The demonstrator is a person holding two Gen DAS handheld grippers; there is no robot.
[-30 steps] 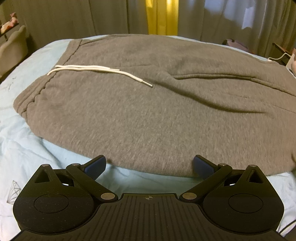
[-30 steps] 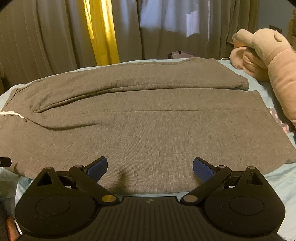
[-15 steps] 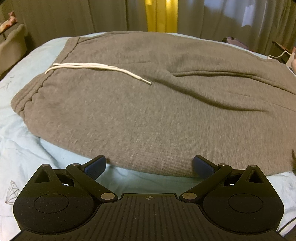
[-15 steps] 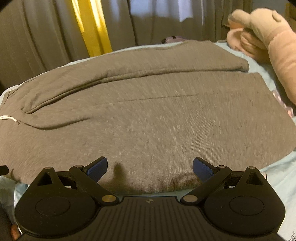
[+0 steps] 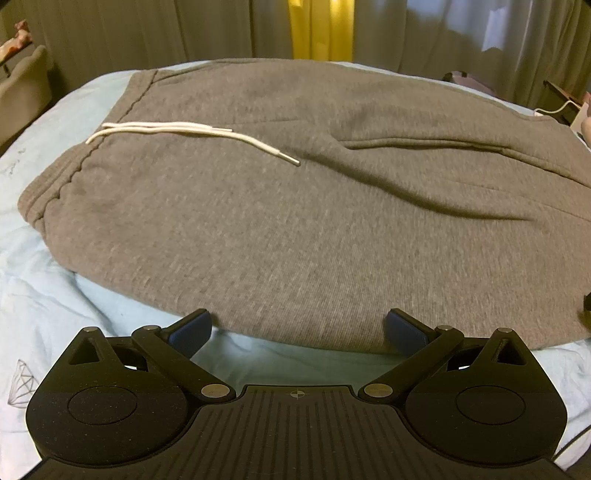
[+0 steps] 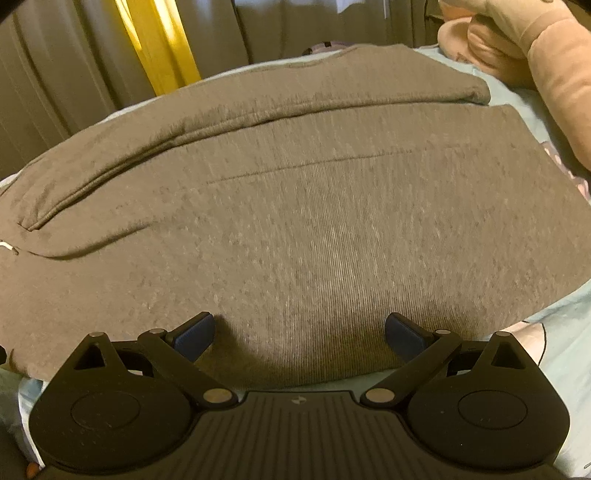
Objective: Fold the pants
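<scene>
Grey sweatpants (image 5: 295,221) lie flat across a light blue bed, waistband to the left with a white drawstring (image 5: 177,131) on top. The right wrist view shows the legs (image 6: 314,221), lying side by side, hems at the right. My left gripper (image 5: 298,328) is open and empty at the near edge of the pants by the hip. My right gripper (image 6: 299,330) is open and empty, its blue fingertips low over the near edge of the near leg.
The light blue bedsheet (image 5: 55,295) shows around the pants. A pink plush toy (image 6: 535,55) lies at the far right by the hems. Grey and yellow curtains (image 5: 321,29) hang behind the bed. A white cable (image 5: 557,109) lies at the far right.
Both grippers have moved forward and lower toward the near edge of the pants. The right one now reaches over the fabric. Both stay open.
</scene>
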